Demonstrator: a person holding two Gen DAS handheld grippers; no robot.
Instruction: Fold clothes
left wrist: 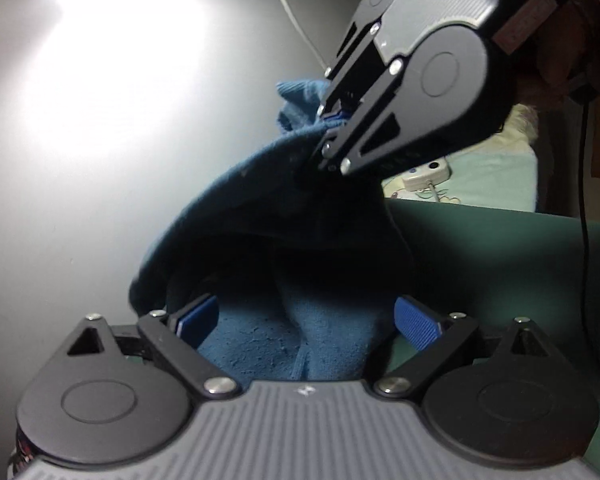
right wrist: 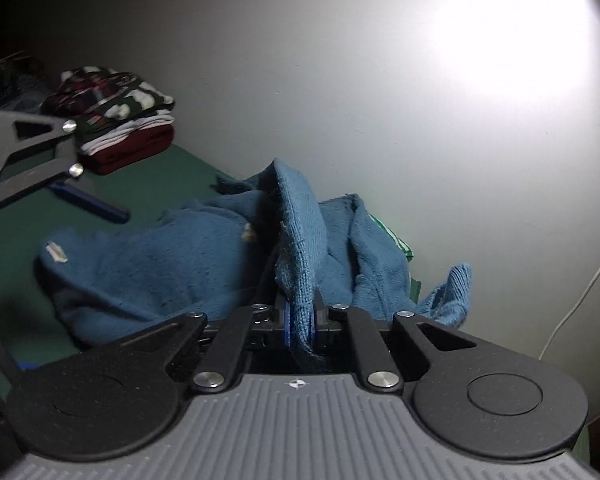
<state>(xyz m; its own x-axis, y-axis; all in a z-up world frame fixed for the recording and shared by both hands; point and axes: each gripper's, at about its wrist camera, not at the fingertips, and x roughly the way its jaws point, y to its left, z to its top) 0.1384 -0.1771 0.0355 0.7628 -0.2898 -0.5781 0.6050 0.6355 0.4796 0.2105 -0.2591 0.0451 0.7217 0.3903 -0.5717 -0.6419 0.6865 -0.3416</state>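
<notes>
Right gripper [right wrist: 299, 326], black linkage with blue ribbed pads: pressed together on a raised fold of the teal-blue knitted sweater [right wrist: 148, 264], cloth pinched between the pads and running up out of the fingertips. Same grip seen from the left wrist view [left wrist: 332, 140]: fold lifted off the surface, fabric draped down from the pinch point in a dark arc.

Left gripper [left wrist: 306, 320]: fingers spread wide, blue pads [left wrist: 416, 322] apart, sweater fabric [left wrist: 260, 344] lying between them. Pad contact with the cloth: cannot tell. In the right wrist view, left gripper fingers enter from the left edge [right wrist: 60, 172], one blue pad visible over the green surface.

Sweater location: crumpled on the dark green table surface [right wrist: 168, 176], just beside the white wall [right wrist: 340, 80], small white label on its left part.

Stack of folded clothes [right wrist: 120, 120], patterned on top, dark red at bottom: far left of the table, well apart from the sweater.

White cable [right wrist: 580, 300] along the wall on the right. Bright light patch on the wall.
</notes>
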